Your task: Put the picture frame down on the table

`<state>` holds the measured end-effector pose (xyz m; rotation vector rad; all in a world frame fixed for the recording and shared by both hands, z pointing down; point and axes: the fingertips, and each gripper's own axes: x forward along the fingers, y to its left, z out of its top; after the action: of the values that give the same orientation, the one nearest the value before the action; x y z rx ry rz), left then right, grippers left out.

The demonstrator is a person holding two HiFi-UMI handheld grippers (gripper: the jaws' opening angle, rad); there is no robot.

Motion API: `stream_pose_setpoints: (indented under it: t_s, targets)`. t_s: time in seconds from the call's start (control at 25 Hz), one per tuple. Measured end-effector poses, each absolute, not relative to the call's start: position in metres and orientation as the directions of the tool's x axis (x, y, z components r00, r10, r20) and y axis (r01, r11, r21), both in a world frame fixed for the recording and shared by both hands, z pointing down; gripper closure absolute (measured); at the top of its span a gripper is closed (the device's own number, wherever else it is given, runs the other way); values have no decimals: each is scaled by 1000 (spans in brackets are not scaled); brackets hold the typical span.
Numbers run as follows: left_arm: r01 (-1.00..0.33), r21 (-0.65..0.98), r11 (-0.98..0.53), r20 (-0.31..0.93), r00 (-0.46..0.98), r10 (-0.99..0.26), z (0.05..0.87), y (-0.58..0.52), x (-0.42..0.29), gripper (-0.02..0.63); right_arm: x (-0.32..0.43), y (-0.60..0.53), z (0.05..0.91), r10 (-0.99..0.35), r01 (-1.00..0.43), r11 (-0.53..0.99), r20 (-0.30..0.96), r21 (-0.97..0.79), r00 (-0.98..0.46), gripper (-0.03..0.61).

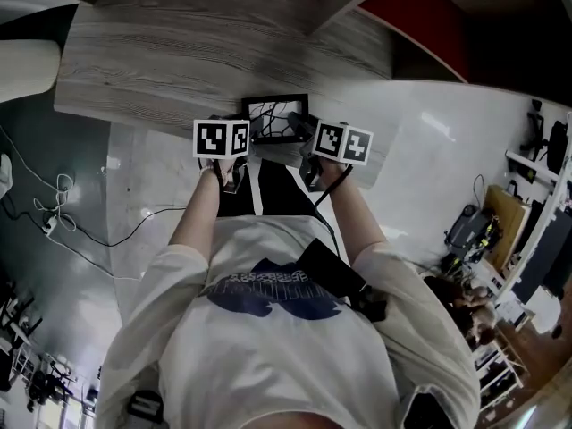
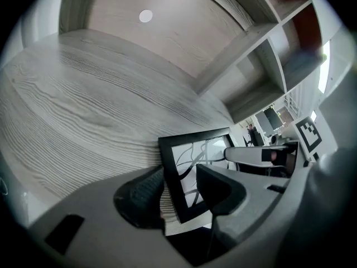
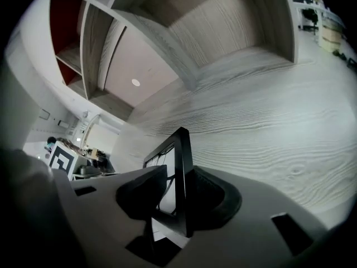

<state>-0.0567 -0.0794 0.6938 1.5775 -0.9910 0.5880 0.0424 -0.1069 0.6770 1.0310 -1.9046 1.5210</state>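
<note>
The picture frame (image 1: 278,119) has a black border and a white picture with dark curved lines. It is held just above the near edge of the grey wood-grain table (image 1: 179,61). My left gripper (image 1: 245,139) is shut on its left side, and in the left gripper view the frame (image 2: 195,166) leans between the two pads (image 2: 139,197). My right gripper (image 1: 310,138) is shut on its right side. In the right gripper view the frame (image 3: 179,177) stands edge-on, pinched between the pads (image 3: 209,197). The frame's lower edge is hidden behind the grippers.
Open shelf compartments (image 2: 262,66) rise at the table's back, one with a red panel (image 1: 411,16). A white round spot (image 2: 145,15) marks the back panel. Cables (image 1: 63,213) lie on the floor to the left. Desks and equipment (image 1: 474,231) stand at the right.
</note>
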Motion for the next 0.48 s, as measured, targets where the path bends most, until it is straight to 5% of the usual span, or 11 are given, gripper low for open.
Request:
stream_pose_setpoints:
  t_s: [0.48]
  targets:
    - [-880, 469, -78, 846, 473, -246, 698, -79, -60, 465, 52, -104, 687, -258, -883, 195, 846, -427, -466, 405]
